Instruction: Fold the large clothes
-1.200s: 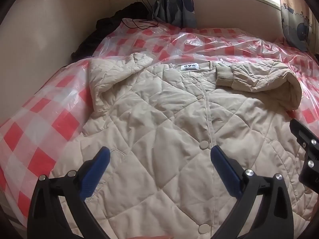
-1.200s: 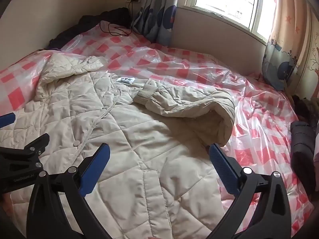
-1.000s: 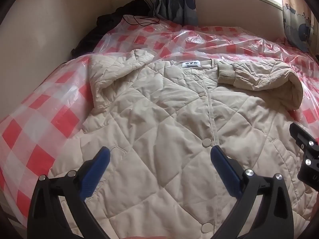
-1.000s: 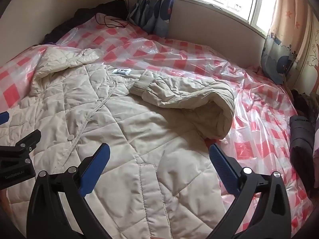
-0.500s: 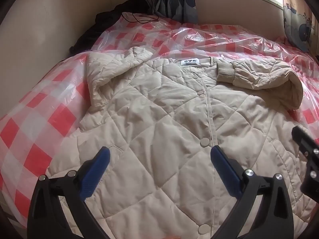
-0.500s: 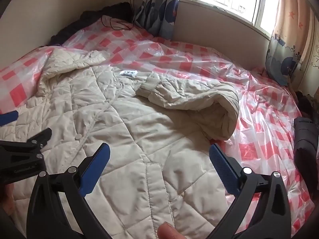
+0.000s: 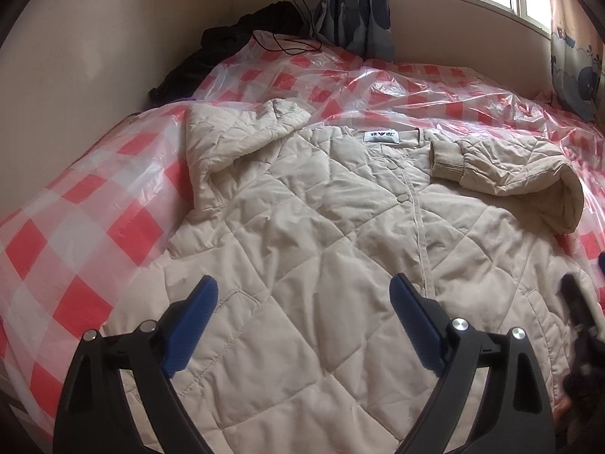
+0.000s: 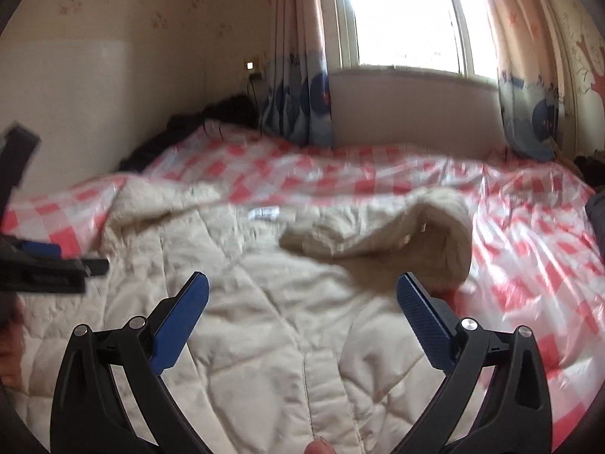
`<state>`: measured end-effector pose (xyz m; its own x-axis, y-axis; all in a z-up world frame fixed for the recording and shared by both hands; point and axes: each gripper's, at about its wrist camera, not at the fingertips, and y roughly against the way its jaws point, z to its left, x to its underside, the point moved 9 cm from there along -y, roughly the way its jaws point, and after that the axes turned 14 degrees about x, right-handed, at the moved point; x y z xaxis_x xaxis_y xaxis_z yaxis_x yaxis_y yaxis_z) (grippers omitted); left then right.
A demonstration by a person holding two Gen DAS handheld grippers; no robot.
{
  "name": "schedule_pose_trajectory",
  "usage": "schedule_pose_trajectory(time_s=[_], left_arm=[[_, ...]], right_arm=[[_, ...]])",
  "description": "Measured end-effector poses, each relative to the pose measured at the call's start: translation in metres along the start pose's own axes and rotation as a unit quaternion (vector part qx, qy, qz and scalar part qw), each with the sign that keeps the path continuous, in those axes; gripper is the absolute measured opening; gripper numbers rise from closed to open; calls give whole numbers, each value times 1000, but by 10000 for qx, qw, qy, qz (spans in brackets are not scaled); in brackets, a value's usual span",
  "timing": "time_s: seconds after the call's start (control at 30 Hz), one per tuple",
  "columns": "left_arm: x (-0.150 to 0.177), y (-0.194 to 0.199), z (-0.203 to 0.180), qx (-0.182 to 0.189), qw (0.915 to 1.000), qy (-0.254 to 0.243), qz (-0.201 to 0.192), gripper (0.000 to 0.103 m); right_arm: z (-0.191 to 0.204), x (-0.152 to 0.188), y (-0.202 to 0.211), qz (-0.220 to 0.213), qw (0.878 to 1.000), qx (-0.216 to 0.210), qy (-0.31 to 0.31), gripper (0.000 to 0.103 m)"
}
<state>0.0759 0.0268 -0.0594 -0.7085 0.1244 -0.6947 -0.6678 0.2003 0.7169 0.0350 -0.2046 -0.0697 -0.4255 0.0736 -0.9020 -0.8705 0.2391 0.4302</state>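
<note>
Only right view shows window (image 8: 408,11)

Matt quilted cloth jacket (image 7: 321,257) lies on glossy, crinkled clear plastic sheet (image 7: 435,94).

Left gripper (image 7: 302,302) hangs over the lower front of the jacket (image 7: 302,234), tilted steeply down at it. Its jaws have just been closing a little, yet they stand wide, nothing between the blue pads. Right gripper (image 8: 302,299) points flatter across the jacket's right half, jaws spread wide and empty. A fingertip (image 8: 319,446) peeks in beneath it.
</note>
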Motion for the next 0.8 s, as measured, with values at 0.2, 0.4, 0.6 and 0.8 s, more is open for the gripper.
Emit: schedule_pose_trajectory(time_s=[0.2,0.4,0.6,0.8], left_arm=[[1,5,-1,-210,9995,-256,-7,96],[7,3,-10,-38,9996,-280,70,96],[12,-5,-32,175,9989,-385,187,96],[15,-15,-51,356,9978,-455,314,96]], right_arm=[[13,42,-36,1400,9891,15,448,96],[-5,-10,-5,742,9972,-10,107,96],[-7,-24,2,599,9981,70,120,96],[-21,-27,4,641,9979,108,-36,96]])
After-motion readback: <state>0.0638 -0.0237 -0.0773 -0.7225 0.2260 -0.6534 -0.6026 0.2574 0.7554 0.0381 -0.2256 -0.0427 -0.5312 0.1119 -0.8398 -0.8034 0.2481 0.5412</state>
